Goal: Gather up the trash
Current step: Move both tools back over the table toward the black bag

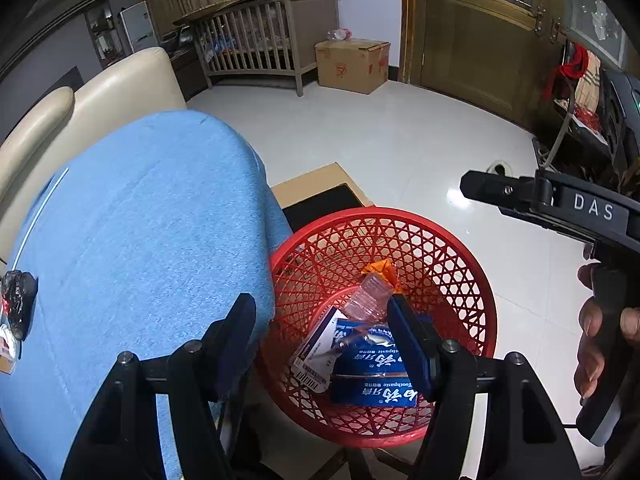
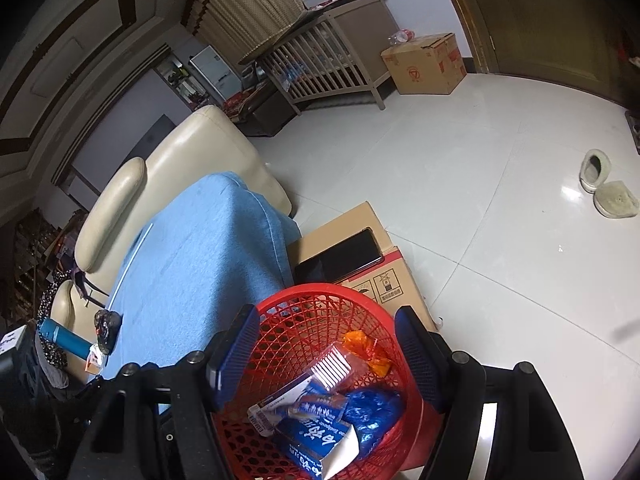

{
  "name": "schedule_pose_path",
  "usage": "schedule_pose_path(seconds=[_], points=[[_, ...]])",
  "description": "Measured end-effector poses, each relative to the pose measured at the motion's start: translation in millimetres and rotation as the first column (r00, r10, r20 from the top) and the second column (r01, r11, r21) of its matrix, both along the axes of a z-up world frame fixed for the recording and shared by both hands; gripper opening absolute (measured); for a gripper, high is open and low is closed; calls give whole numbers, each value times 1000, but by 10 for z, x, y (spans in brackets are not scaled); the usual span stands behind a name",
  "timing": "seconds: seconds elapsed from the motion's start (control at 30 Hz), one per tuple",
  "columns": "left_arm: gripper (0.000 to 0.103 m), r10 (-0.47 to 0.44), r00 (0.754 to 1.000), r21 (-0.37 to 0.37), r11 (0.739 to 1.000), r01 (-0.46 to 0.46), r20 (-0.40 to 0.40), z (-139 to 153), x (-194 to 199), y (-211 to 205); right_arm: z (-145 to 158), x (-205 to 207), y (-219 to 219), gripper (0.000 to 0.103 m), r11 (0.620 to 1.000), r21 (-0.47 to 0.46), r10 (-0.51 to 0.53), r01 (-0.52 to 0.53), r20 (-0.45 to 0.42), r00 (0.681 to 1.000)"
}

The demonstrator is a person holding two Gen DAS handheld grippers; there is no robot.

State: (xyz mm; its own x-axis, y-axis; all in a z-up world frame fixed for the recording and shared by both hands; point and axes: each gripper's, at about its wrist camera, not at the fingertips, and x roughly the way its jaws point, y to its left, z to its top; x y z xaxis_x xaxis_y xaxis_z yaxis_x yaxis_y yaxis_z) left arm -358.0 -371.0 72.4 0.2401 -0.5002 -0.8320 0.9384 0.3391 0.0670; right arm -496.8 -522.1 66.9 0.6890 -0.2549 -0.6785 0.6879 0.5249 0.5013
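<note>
A red mesh basket [image 1: 476, 280] stands on the floor beside the blue-covered sofa seat [image 1: 140, 240]. It holds a blue toothpaste box [image 1: 372, 392], a clear plastic wrapper [image 1: 368, 296], an orange wrapper [image 1: 382, 268] and a barcoded white pack [image 1: 316, 356]. My left gripper [image 1: 320, 320] is open and empty above the basket's left rim. My right gripper [image 2: 326, 338] is open and empty over the basket [image 2: 280, 320], where a blue crumpled wrapper [image 2: 372, 408] also lies. A crumpled black bag [image 1: 18, 296] lies on the blue cover at the far left; it also shows in the right wrist view [image 2: 106, 326].
A cardboard box [image 2: 360, 220] with a black phone [image 2: 340, 258] on it sits behind the basket. Two slippers [image 2: 604, 188] lie on the white tile floor. A crib [image 1: 260, 40] and a carton [image 1: 352, 64] stand at the far wall. The right hand-held gripper body [image 1: 560, 204] is at the right.
</note>
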Motion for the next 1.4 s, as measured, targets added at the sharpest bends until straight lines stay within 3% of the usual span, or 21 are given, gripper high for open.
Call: schedule_pose_path(seconds=[0.4, 0.67, 0.9, 1.23, 1.4], points=[[69, 102, 995, -43, 994, -103, -19, 95, 348, 368, 46, 257, 203, 78, 998, 0, 69, -70, -53, 996], [69, 277, 957, -65, 957, -283, -81, 49, 929, 963, -18, 682, 504, 79, 986, 15, 167, -167, -148, 975], [69, 454, 880, -90, 879, -467, -139, -9, 1511, 1650, -22, 1122, 894, 79, 961, 10, 274, -278, -195, 942], [69, 679, 722, -132, 710, -691, -132, -93, 2137, 2690, 6, 1969, 1515, 79, 894, 17, 439, -448, -236, 867], [69, 721, 683, -146, 668, -730, -116, -124, 2254, 2997, 92, 2630, 1853, 79, 843, 44, 533, -536, -201, 822]])
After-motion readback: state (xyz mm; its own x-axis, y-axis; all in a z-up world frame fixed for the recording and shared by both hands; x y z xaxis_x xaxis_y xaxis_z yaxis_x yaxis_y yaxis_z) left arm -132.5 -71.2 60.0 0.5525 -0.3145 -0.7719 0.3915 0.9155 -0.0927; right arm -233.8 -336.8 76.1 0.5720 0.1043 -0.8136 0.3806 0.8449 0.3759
